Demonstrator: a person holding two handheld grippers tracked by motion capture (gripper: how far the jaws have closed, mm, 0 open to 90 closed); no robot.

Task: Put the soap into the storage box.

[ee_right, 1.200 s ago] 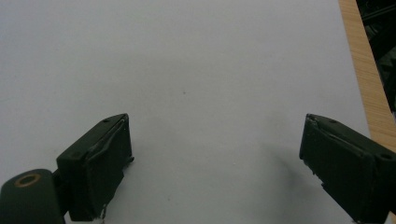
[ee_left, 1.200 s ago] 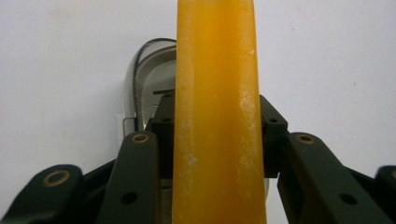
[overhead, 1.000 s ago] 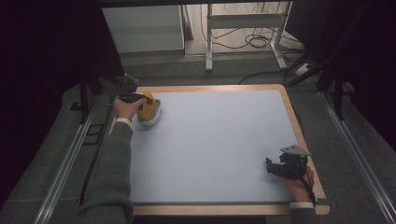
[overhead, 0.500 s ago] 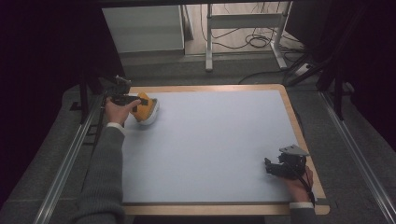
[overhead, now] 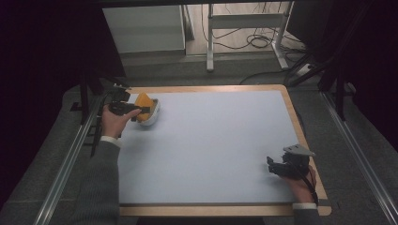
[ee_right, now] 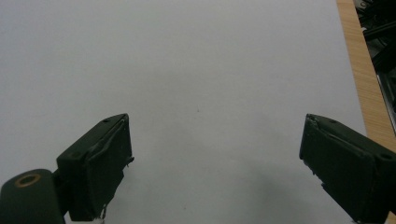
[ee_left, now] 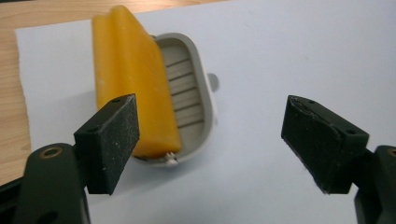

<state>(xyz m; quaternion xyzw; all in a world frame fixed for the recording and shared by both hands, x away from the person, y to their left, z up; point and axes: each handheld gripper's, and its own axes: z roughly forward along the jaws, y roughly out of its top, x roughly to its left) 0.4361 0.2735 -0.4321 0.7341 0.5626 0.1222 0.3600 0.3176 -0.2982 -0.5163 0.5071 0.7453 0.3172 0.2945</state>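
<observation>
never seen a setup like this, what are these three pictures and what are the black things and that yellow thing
No machine here: a person at a table holds a hand tool with two black jaws in each hand. The high view looks down from above: the left tool is at the far left corner, the right tool near the right edge. Each of the other two pictures comes from a camera riding on one tool, looking along its jaws.

On the pale sheet covering the wooden board lies a yellow bar, maybe soap, leaning in a white ribbed dish.

Nothing is held. The left tool's jaws have just been opening and stand wide, with the bar beyond them. The right tool's jaws are open over bare sheet.
</observation>
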